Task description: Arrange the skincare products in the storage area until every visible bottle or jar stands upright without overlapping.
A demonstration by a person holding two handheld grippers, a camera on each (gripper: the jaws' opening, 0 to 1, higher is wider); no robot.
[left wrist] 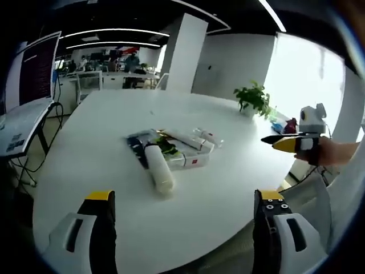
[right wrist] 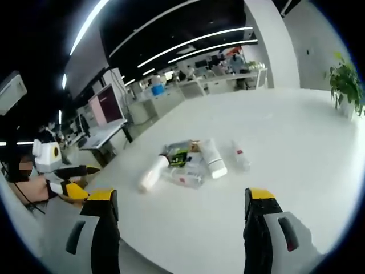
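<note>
A heap of skincare products lies in the middle of a round white table [left wrist: 85, 171]. In the left gripper view a white bottle [left wrist: 158, 168] lies on its side at the front, with a flat white box [left wrist: 191, 158], a dark packet [left wrist: 138, 144] and a small clear bottle [left wrist: 209, 137] behind it. My left gripper [left wrist: 184, 197] is open and well short of the heap. My right gripper [left wrist: 269, 141] hangs off the table's right edge. In the right gripper view the white bottle [right wrist: 151, 173], a white tube [right wrist: 212, 157] and a small bottle [right wrist: 239, 155] all lie flat. My right gripper [right wrist: 180, 195] is open and empty.
A potted plant [left wrist: 254, 98] stands at the table's far edge, also seen as the plant [right wrist: 345, 85]. A screen on a stand [left wrist: 35, 74] and office desks lie beyond the table. My left gripper [right wrist: 85, 181] shows off the table's edge, held by a hand.
</note>
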